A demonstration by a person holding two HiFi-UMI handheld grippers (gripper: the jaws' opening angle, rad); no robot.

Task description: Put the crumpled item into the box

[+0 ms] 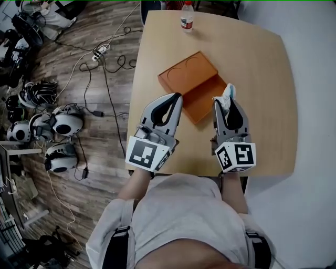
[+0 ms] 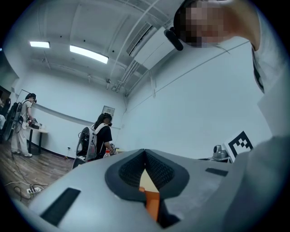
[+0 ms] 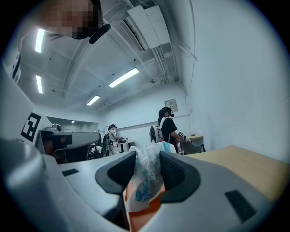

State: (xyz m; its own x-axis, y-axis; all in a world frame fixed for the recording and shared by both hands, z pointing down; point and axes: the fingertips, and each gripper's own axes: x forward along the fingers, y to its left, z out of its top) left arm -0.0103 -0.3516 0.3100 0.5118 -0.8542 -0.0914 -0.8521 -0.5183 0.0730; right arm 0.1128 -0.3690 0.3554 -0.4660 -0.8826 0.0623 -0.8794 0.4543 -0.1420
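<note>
An open orange box (image 1: pixel 193 84) lies on the wooden table, its lid flapped back toward the far side. My right gripper (image 1: pixel 227 103) is shut on a crumpled white and blue plastic wrapper (image 1: pixel 226 97), held at the box's near right edge. In the right gripper view the crumpled wrapper (image 3: pixel 146 179) is pinched between the black pads (image 3: pixel 177 174). My left gripper (image 1: pixel 173 102) hovers at the box's near left edge, its tips together and nothing in them. In the left gripper view the left gripper (image 2: pixel 145 157) shows a sliver of the orange box (image 2: pixel 152 204) through its slit.
A plastic bottle (image 1: pixel 187 16) stands at the table's far edge. Cables and a power strip (image 1: pixel 100 51) lie on the wood floor to the left, with several helmets (image 1: pixel 62 123). People stand at desks in the background (image 2: pixel 97 140).
</note>
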